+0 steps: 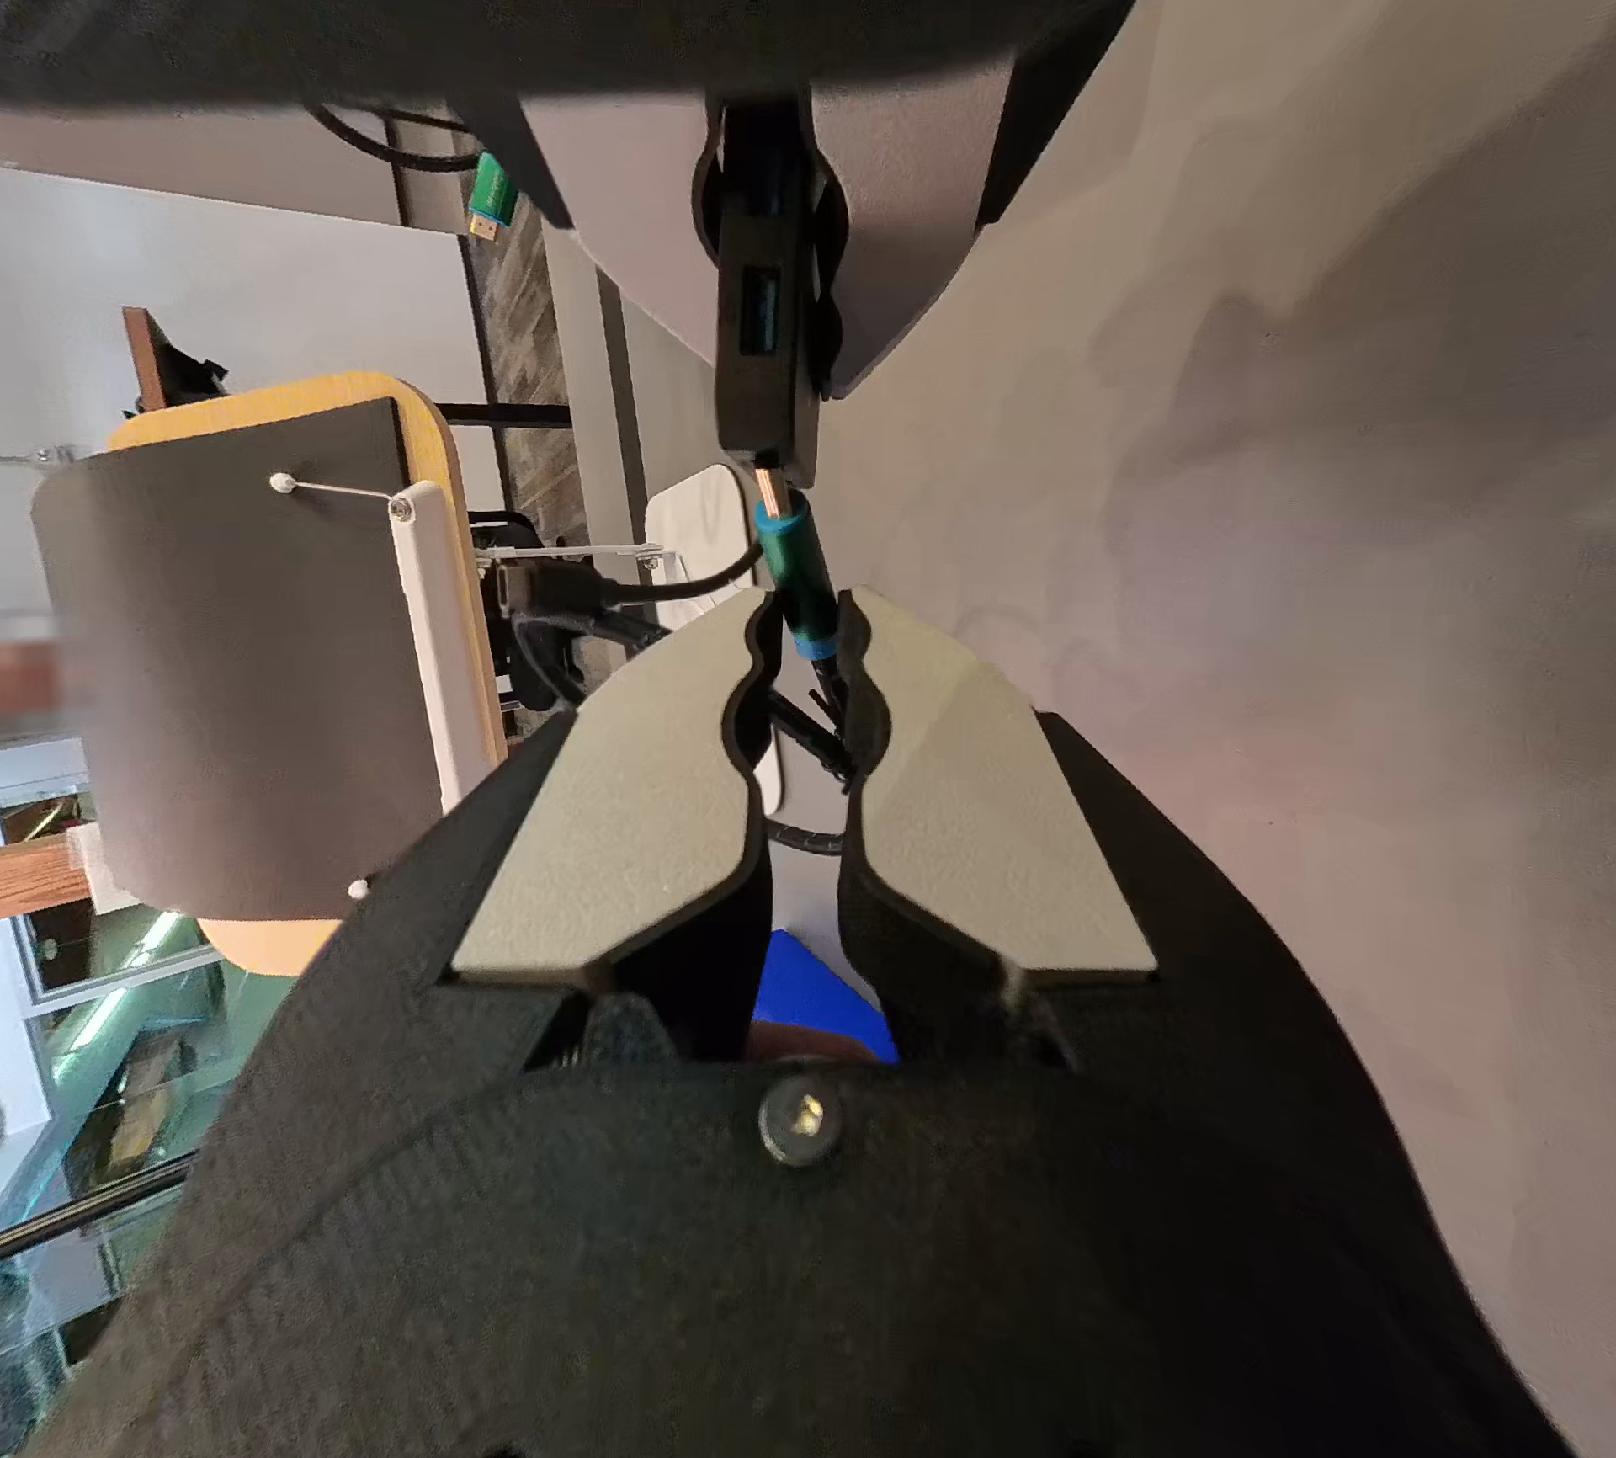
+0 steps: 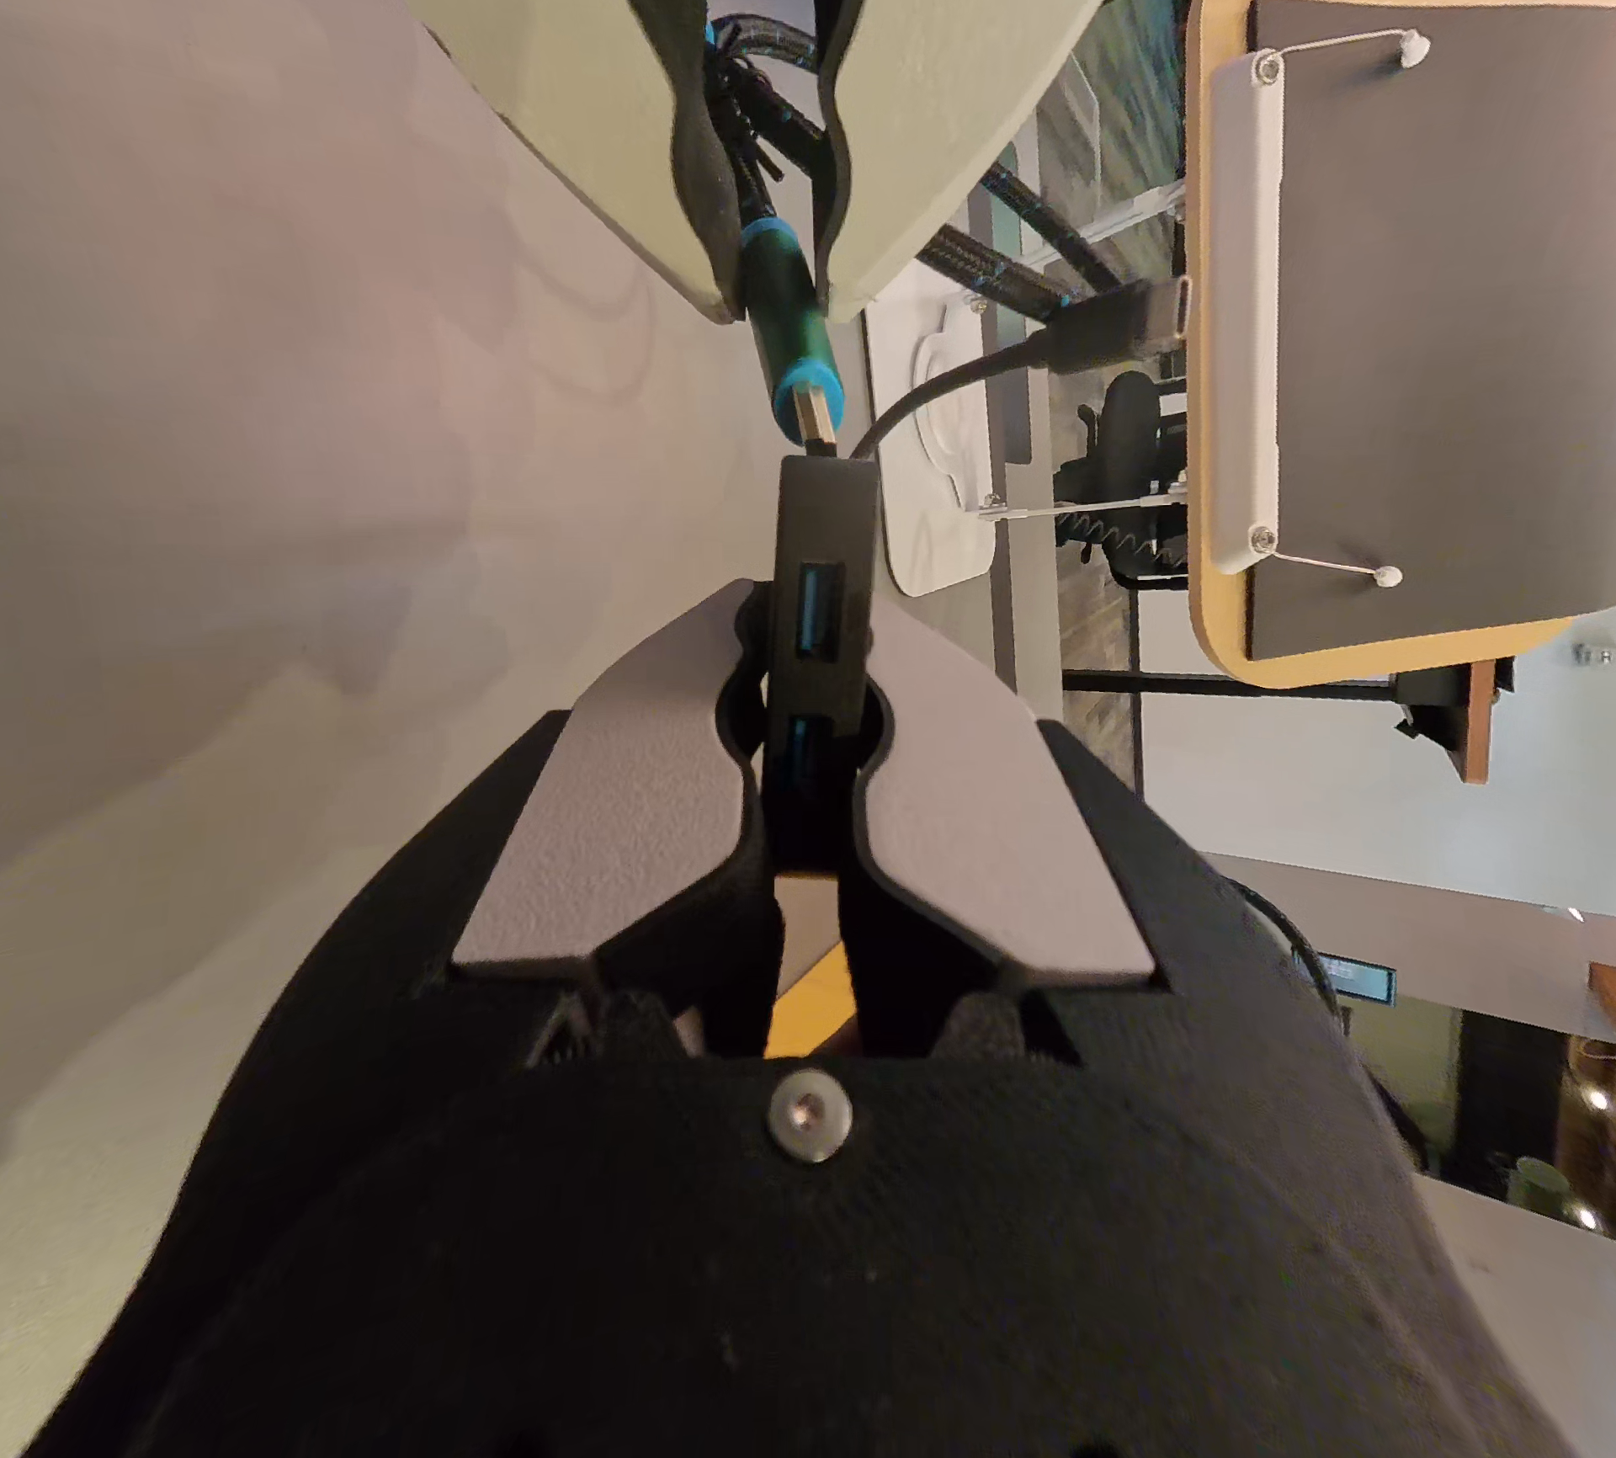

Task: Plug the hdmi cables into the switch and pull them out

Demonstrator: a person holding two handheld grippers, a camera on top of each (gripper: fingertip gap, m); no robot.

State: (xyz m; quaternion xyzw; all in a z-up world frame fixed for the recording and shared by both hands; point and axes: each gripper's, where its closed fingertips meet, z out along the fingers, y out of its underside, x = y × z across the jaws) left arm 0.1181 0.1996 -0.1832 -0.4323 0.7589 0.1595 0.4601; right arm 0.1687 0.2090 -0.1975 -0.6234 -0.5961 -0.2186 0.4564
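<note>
Left tool (image 1: pixel 809 611) clenched on the green HDMI plug (image 1: pixel 794 572), its metal tip meeting the end port. Right tool (image 2: pixel 809 629) grips the black switch (image 2: pixel 822 594), bracing it against insertion.

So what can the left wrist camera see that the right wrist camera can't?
Only the left wrist view shows a second green plug lying loose farther off, up at the left.

Only the right wrist view shows two blue ports on the side of the black switch, and a black office chair in the background.

Both show the green and blue HDMI plug held in the left gripper, its metal tip right at the end of the switch, which the right gripper is holding. Both also show the wood-edged board.
</note>
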